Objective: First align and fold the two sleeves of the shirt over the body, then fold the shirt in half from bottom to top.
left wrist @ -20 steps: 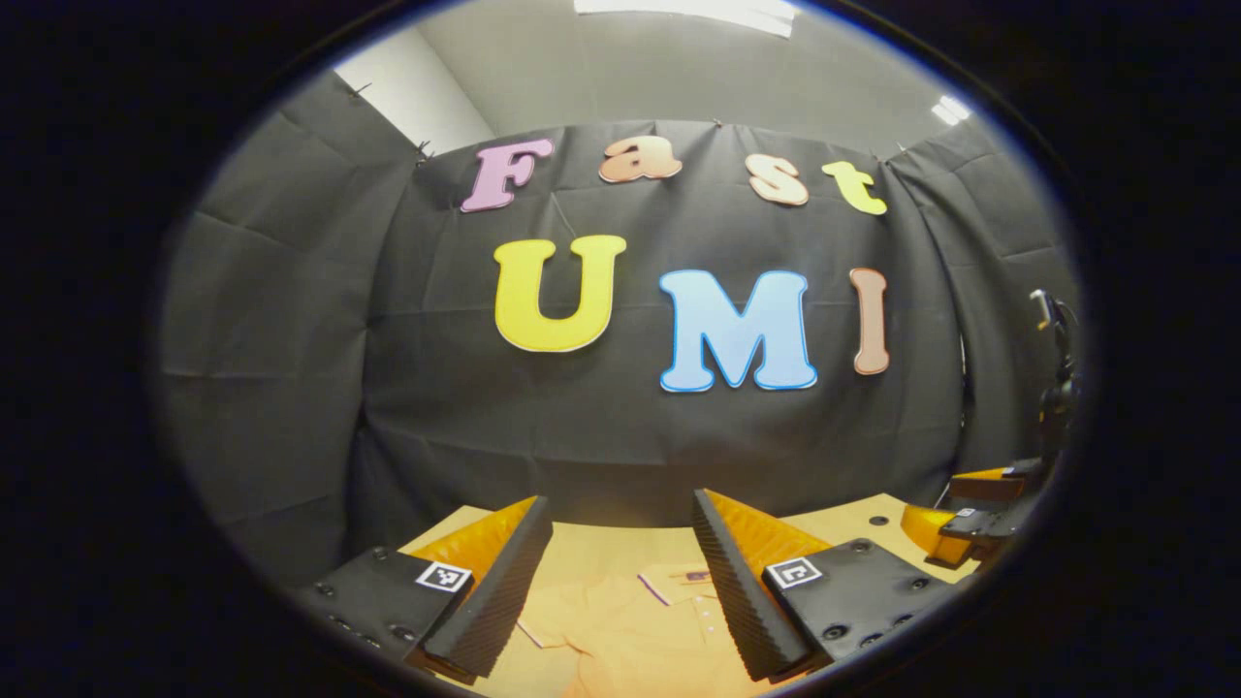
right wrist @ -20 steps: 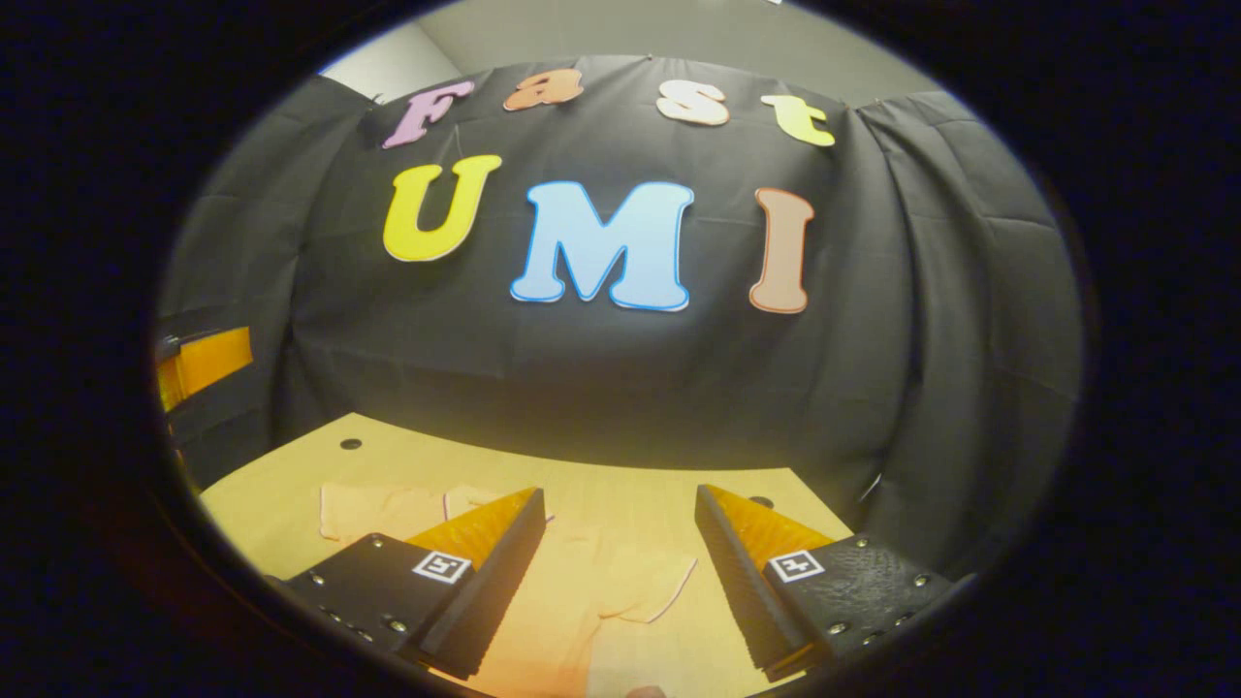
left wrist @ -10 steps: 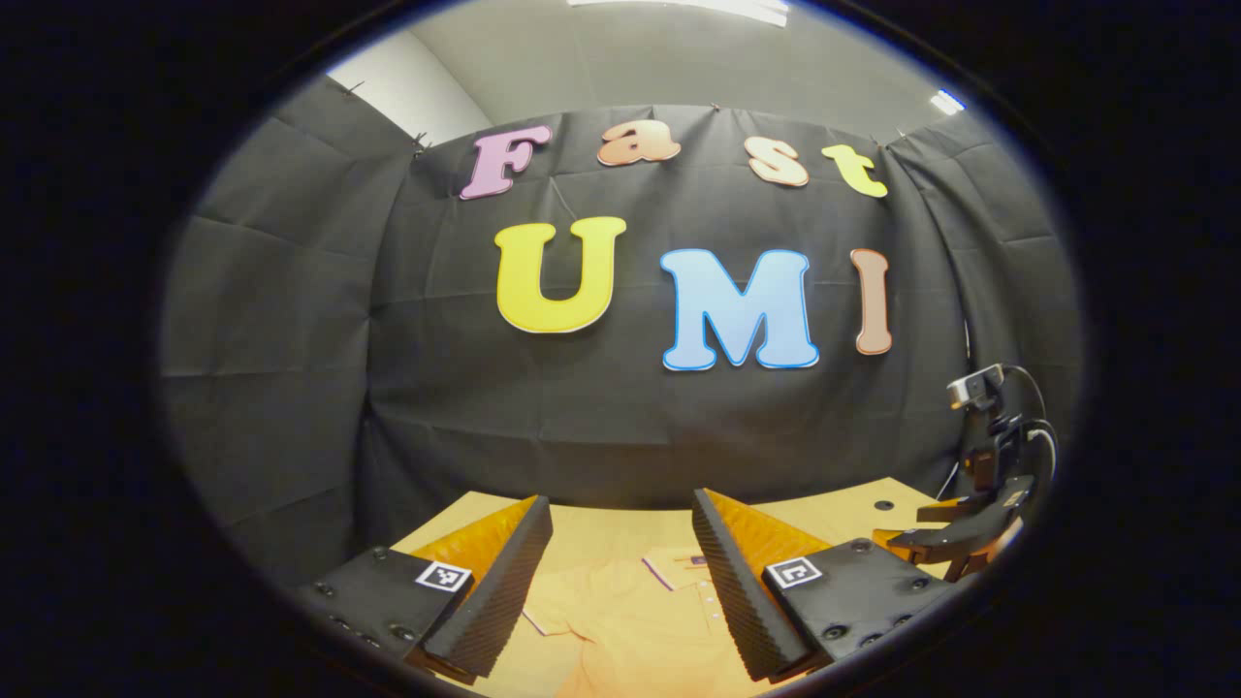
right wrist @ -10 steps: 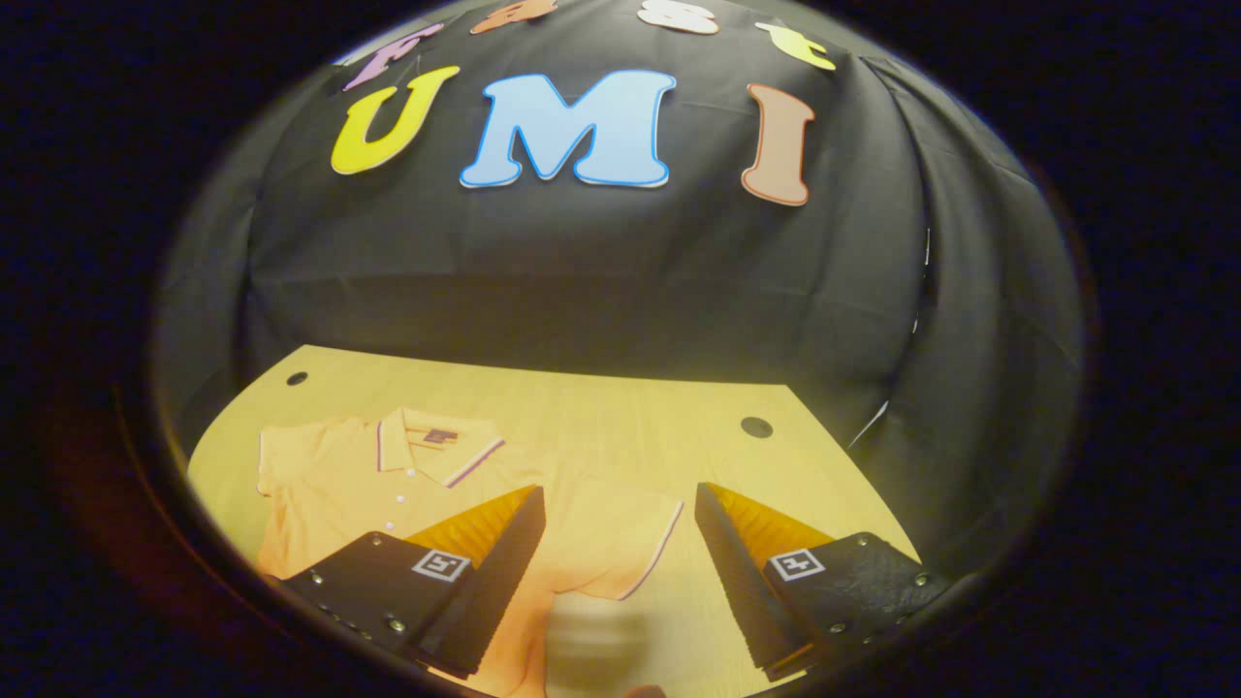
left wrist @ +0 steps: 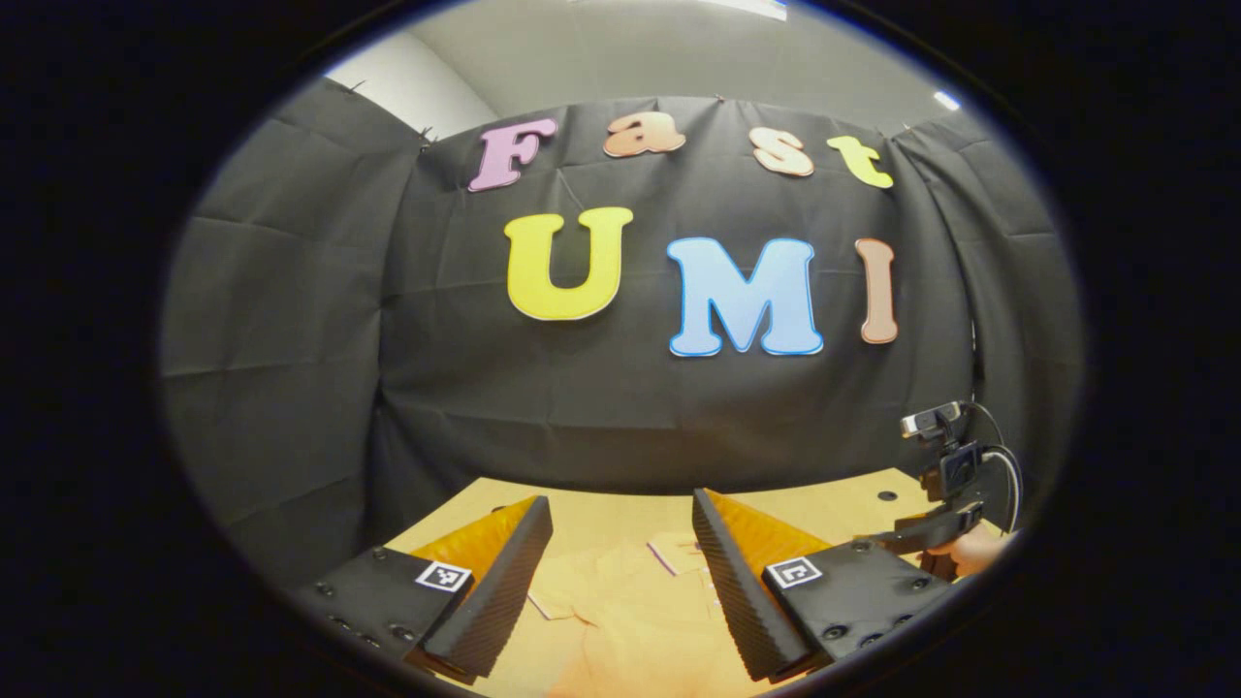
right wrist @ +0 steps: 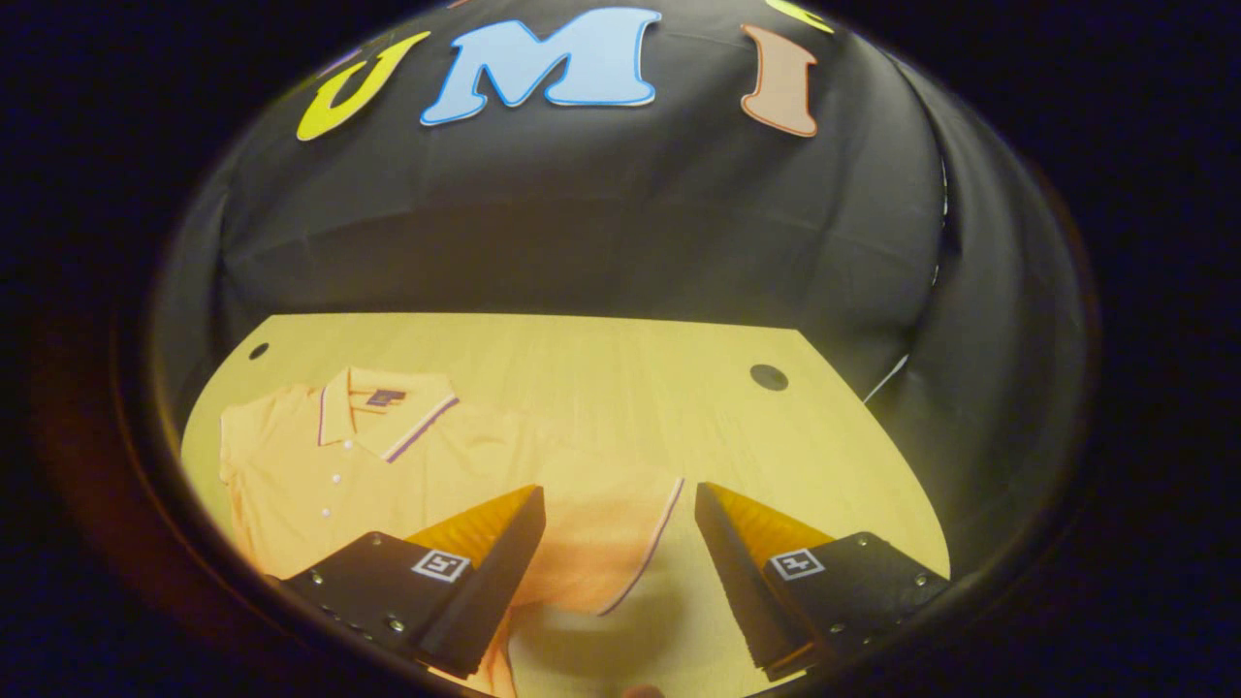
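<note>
On the surface [right wrist: 601, 368], the shirt's sleeve [right wrist: 606, 543] lies right below my open right gripper [right wrist: 619, 543].

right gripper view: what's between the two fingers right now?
The shirt's sleeve, its striped hem running between the open right gripper, with bare table beyond. Not gripped yet.

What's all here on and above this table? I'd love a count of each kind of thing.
Shirt: 1
Table: 1
Grippers: 2, the left gripper and the right gripper
Total: 4
</note>
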